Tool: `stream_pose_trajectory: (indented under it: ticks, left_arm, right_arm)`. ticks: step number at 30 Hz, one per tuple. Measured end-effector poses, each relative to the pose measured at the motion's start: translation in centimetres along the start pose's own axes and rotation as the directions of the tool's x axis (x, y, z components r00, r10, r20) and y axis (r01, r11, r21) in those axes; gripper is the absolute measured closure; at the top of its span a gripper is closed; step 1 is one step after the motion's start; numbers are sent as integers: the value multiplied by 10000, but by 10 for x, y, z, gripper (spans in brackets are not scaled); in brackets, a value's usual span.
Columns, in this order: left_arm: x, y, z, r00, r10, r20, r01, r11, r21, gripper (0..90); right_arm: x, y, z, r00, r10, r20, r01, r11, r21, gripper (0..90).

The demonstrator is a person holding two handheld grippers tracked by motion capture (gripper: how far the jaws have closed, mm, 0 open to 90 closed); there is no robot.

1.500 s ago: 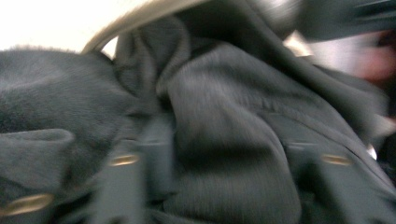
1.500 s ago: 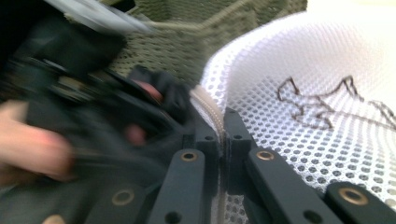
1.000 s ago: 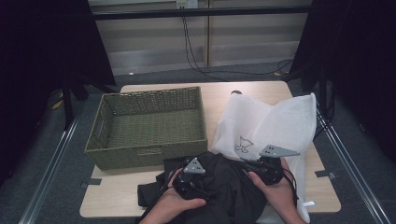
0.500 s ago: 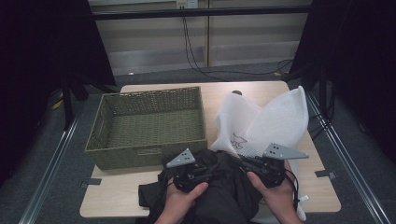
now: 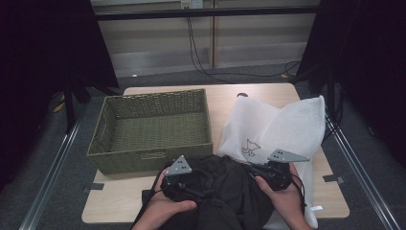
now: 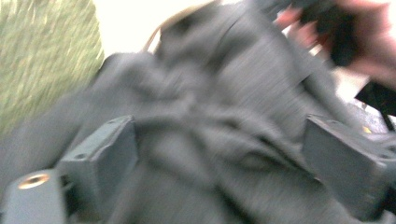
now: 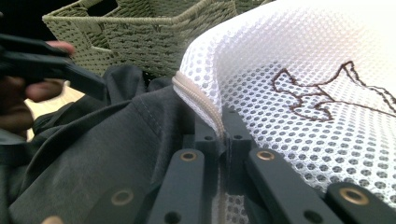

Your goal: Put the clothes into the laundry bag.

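Work in hand: stuffing a dark grey garment (image 5: pixel 225 191) into a white mesh laundry bag (image 5: pixel 282 129), judging by how the two lie together.
Garment's place: bunched at the six o'clock edge of the surface (image 5: pixel 225 98), between the two hands, its far side touching the bag's mouth.
Bag's place: spread toward three o'clock, its zipper edge (image 7: pixel 198 100) running along the garment; a brown embroidered outline (image 7: pixel 327 93) marks its face.
Right tongs (image 7: pixel 219 126): clenched on the bag's zipper edge, the mesh pinched between the pads and lifted slightly.
Left tongs (image 6: pixel 219 154): released; the jaws have just been opening and stand wide, with folds of the garment lying between them but not pressed.
Basket: an olive woven basket (image 5: pixel 153 127) sits at ten o'clock, just beyond the garment, its near wall close to the left hand.
Doing it well: keep the right grip firm and raise the edge so the mouth gapes; the left tongs should bite a thick fold, not a single layer, then push it toward two o'clock under the lifted edge.
Risk: a loose fold may slide back out, or the zipper edge may slip free if pulled sideways.
Uncertain: how much of the garment is already inside the bag cannot be told.
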State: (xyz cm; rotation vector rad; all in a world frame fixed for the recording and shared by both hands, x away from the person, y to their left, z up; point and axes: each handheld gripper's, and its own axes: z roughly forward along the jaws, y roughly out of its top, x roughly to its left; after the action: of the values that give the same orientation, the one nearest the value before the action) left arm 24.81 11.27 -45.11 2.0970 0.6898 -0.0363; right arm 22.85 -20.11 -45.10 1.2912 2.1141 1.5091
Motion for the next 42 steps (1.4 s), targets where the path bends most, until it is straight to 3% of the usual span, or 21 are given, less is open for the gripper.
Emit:
stream_pose_trajectory:
  ticks: [5,9,10,11,15,16,17,19,20,21,24,25,26,29,30,33,36,37,39,40,42]
  left_arm:
    - [14,-19,29,9949,-838,558,731,9825,1713,45]
    - [11,-18,27,9978,-447,490,356,9842,1734,269]
    - [10,-18,24,9977,-345,586,245,9862,1638,393]
    - [6,-17,21,9999,-35,120,17,9891,1474,731]
    - [0,-12,17,10000,-27,13,25,9939,1099,807]
    - [-1,-10,14,9994,-230,247,211,9970,751,807]
    - [-3,-4,7,9913,-735,1090,782,9962,-389,811]
    - [-6,0,4,9849,-645,1604,813,9916,-1008,811]
    - [-10,4,1,9770,-512,2071,866,9824,-1657,811]
    - [-18,13,0,9706,-492,2358,1095,9620,-2503,809]
    - [-24,16,7,9837,-180,1790,663,9614,-2672,801]
    - [-26,16,15,9935,-23,1137,281,9739,-2253,801]
    - [-23,6,42,9990,-425,-144,410,9945,-960,795]
    - [-9,-10,59,9922,-1211,-287,1186,9901,-756,766]
    - [-1,-8,56,9837,-1783,220,1795,9806,-788,748]
    - [-10,-1,43,9971,-762,36,762,9937,-825,624]
    - [-15,5,12,9979,169,630,-43,9808,-1951,495]
    - [-8,9,-2,10000,-24,51,36,9671,-2542,444]
    - [-4,9,-3,9996,-218,-203,158,9660,-2581,384]
    - [2,9,-1,9984,-507,-253,431,9696,-2407,334]
    - [11,8,18,9951,-837,525,904,9859,-1411,253]
  right_arm:
    - [4,-1,5,9999,-103,-43,104,9998,172,873]
    - [6,-1,8,9998,-108,-165,112,9997,220,873]
    - [7,-1,9,9996,-134,-236,139,9997,204,872]
    - [10,-1,12,9992,-238,-313,243,9995,184,872]
    - [19,4,10,9972,-612,-436,610,9981,-72,873]
    - [19,4,10,9972,-612,-436,610,9981,-72,873]
    - [22,9,3,9961,-728,-489,709,9967,-395,873]
    - [25,16,-5,9954,-756,-581,706,9940,-836,873]
    - [25,16,-5,9954,-756,-581,706,9940,-836,873]
    - [26,22,-11,9953,-618,-742,517,9901,-1301,874]
    - [29,27,-17,9953,-650,-722,526,9854,-1621,874]
    - [30,28,-18,9956,-674,-653,559,9848,-1642,873]
    - [29,25,-16,9949,-654,-769,545,9892,-1360,869]
    - [27,16,-7,9954,-588,-751,515,9942,-949,868]
    - [27,10,0,9960,-682,-581,645,9960,-625,869]
    - [24,10,2,9961,-817,-336,799,9954,-538,869]
    - [18,8,2,9977,-680,64,682,9969,-394,869]
    - [15,7,1,9982,-587,113,590,9976,-350,869]
    - [13,7,2,9987,-500,63,502,9981,-370,869]
    - [12,7,2,9991,-413,-19,412,9986,-340,869]
    - [12,7,6,9993,-360,-110,358,9992,-199,867]
